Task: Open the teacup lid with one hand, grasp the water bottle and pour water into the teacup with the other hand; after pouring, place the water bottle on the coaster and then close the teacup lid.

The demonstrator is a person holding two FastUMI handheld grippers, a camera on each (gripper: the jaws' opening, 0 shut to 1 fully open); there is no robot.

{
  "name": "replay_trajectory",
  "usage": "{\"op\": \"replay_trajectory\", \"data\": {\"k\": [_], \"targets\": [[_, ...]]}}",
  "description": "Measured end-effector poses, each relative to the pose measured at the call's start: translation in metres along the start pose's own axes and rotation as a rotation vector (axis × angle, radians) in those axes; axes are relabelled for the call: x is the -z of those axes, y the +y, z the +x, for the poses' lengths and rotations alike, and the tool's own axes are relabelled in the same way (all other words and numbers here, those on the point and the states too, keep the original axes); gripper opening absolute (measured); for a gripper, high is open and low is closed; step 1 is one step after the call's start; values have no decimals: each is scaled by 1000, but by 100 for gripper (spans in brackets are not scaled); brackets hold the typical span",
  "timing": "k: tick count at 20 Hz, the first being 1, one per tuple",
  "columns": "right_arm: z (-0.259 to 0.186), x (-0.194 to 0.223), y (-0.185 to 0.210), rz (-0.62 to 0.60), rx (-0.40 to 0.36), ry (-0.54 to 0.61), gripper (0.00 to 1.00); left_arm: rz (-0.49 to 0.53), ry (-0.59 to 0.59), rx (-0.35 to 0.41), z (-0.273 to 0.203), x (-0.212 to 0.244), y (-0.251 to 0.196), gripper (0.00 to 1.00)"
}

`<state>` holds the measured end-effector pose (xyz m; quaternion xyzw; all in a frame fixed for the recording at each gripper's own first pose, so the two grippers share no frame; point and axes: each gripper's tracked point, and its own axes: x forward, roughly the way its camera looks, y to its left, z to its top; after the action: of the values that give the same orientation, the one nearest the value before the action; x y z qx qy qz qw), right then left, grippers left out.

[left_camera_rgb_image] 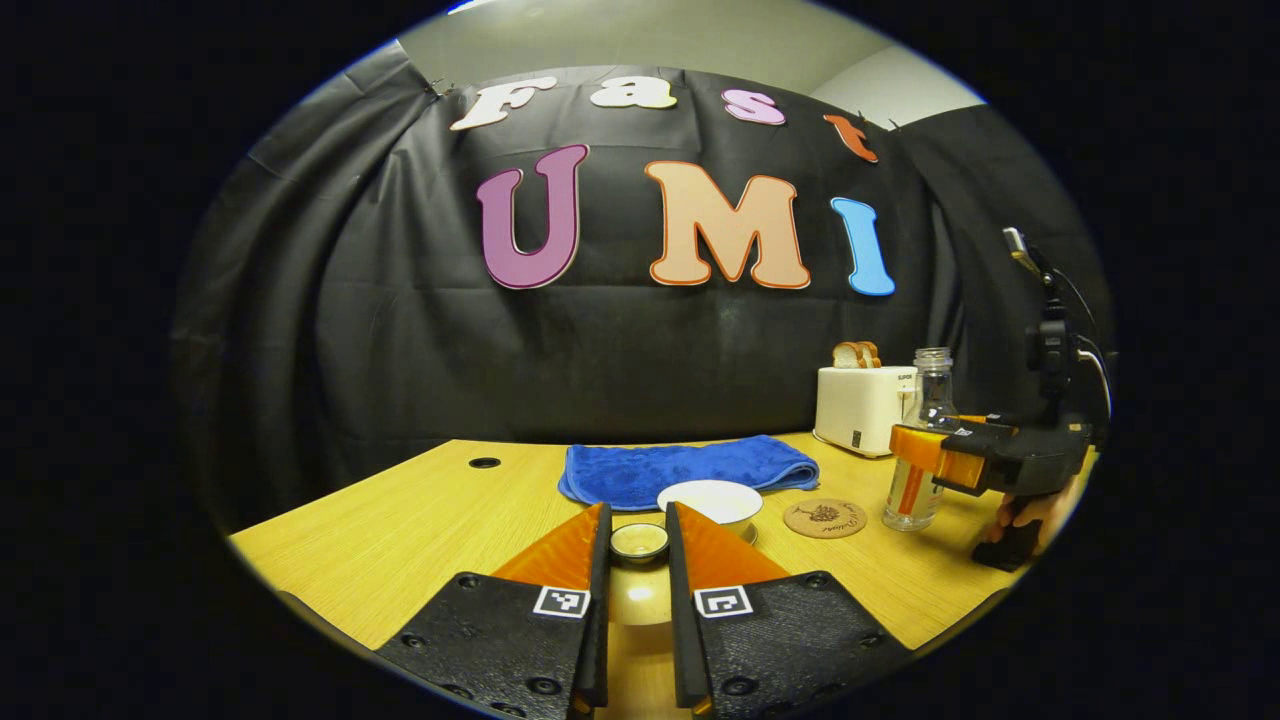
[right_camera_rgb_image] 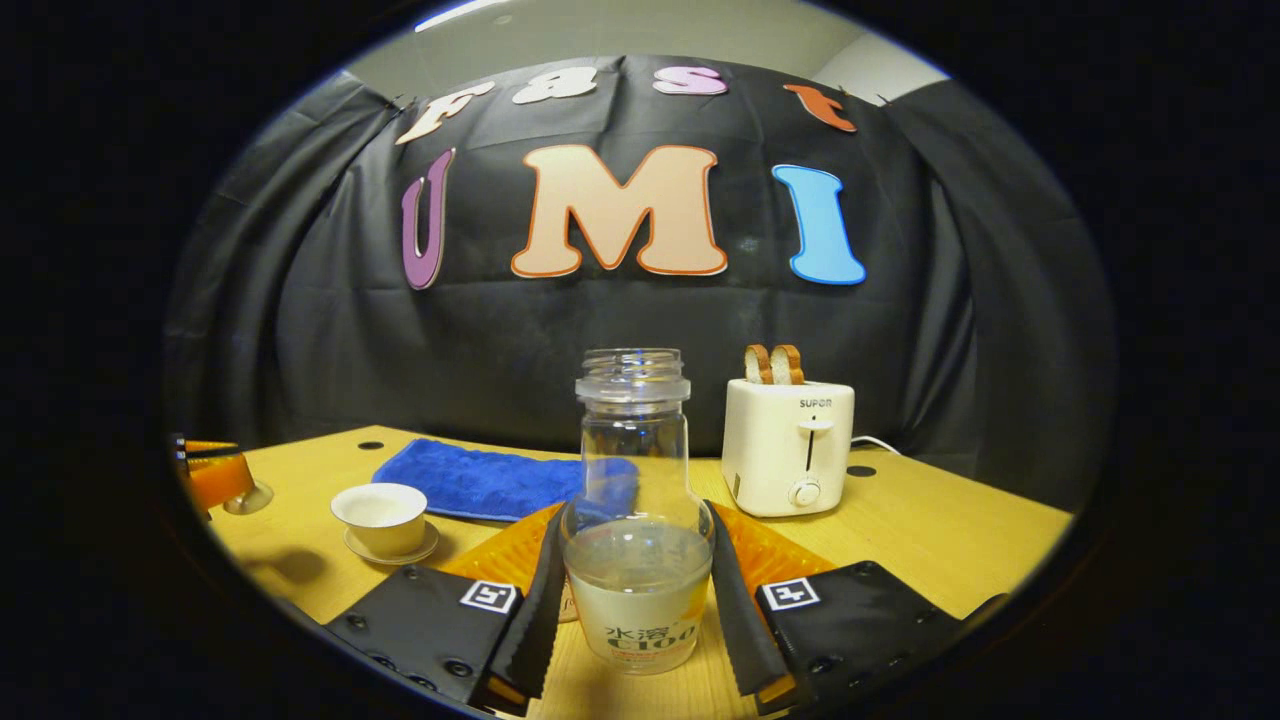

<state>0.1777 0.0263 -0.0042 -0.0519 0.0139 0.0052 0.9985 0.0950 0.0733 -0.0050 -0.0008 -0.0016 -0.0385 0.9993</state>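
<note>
- The table [right_camera_rgb_image: 950, 540] carries a blue towel [left_camera_rgb_image: 690, 468] and a toaster [right_camera_rgb_image: 790, 445] at the far side.
- The right tool [right_camera_rgb_image: 632, 590] pinches the upright water bottle [right_camera_rgb_image: 632, 520], just right of the coaster [left_camera_rgb_image: 825, 518].
- The left tool [left_camera_rgb_image: 638, 545] holds the teacup lid [left_camera_rgb_image: 638, 541] just in front of the open teacup [right_camera_rgb_image: 380, 515].
</note>
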Motion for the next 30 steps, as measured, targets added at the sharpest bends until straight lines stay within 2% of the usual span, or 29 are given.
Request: {"op": "replay_trajectory", "data": {"k": [6, 10, 14, 19, 30], "targets": [[18, -29, 46, -465, -11, -60, 73, 0, 0, 6, -1, 1, 0, 23], [32, -22, 72, -811, -36, -36, 73, 1, 1, 0, -4, 0, 8, 23], [37, -12, 107, -1138, -76, -77, 73, 1, 0, -43, -12, 1, 29, 23], [40, 14, 117, -1305, -111, -55, 73, 0, 3, -82, -16, 2, 47, 24], [41, 12, 126, -1553, -132, -89, 73, 1, 4, -88, -18, 3, 51, 23]]}}
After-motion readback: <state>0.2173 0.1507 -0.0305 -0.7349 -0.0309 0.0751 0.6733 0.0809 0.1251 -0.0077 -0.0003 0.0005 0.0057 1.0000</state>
